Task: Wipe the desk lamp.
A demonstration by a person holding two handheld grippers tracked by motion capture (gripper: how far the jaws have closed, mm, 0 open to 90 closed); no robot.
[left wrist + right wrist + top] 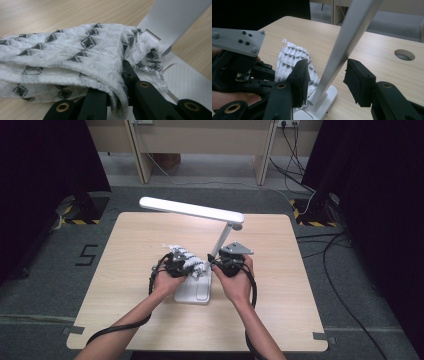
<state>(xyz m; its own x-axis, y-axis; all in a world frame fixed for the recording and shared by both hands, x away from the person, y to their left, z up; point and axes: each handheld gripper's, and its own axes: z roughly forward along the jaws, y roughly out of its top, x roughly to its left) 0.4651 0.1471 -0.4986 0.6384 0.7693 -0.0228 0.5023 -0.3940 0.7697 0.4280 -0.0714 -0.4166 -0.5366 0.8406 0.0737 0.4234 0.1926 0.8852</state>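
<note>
A white desk lamp stands mid-table, its base (194, 292) near the front and its slanted arm (220, 239) carrying a long lit head (190, 210). A white cloth with dark diamond marks (187, 260) lies bunched against the foot of the arm. My left gripper (177, 265) is shut on a fold of the cloth (75, 50), the jaws (116, 85) buried in its edge. My right gripper (220, 262) is on the other side of the lamp. In its own view the right gripper (328, 75) is open around the lamp arm (347, 40), with a gap on each side.
The light wooden table (280, 285) has bare wood around the lamp and a round cable hole (404, 54) toward its far right. Cables run over the grey floor at right (345, 305). A wooden bench stands behind the table (200, 140).
</note>
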